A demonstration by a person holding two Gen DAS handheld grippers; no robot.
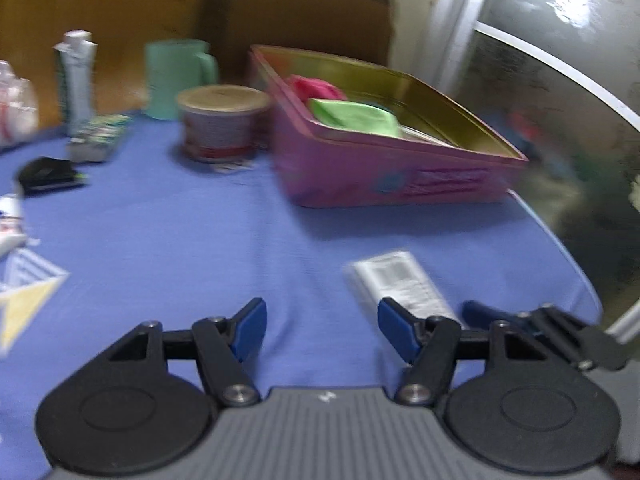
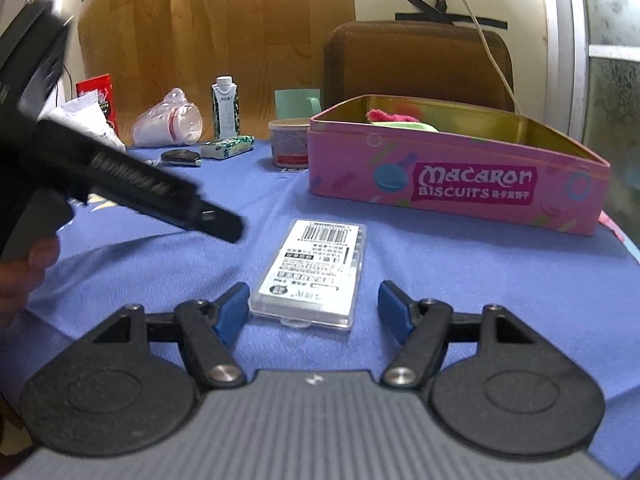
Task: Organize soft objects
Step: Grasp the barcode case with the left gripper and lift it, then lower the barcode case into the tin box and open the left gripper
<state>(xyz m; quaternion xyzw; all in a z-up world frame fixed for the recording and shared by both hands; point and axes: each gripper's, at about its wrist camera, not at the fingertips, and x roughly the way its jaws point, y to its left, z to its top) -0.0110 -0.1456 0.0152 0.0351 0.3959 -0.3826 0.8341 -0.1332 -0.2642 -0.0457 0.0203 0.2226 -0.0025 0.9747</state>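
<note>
Right gripper (image 2: 312, 310) spread wide, empty, straddling the hard plastic case (image 2: 310, 280); left gripper (image 1: 322, 330) part-open, empty. Risk: hard case gets boxed in the tin (image 2: 460, 176) with the soft cloths (image 2: 396, 118).

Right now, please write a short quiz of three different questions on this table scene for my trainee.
1. True or false: the pink biscuit tin is empty.
2. What lies between the right gripper jaws? A) clear plastic case B) green cup C) milk carton
3. Fill in: the table wears a ____ cloth.

Key: 1 false, a pink cloth and a green cloth lie inside; 2 A, the clear plastic case, not gripped; 3 blue.
</note>
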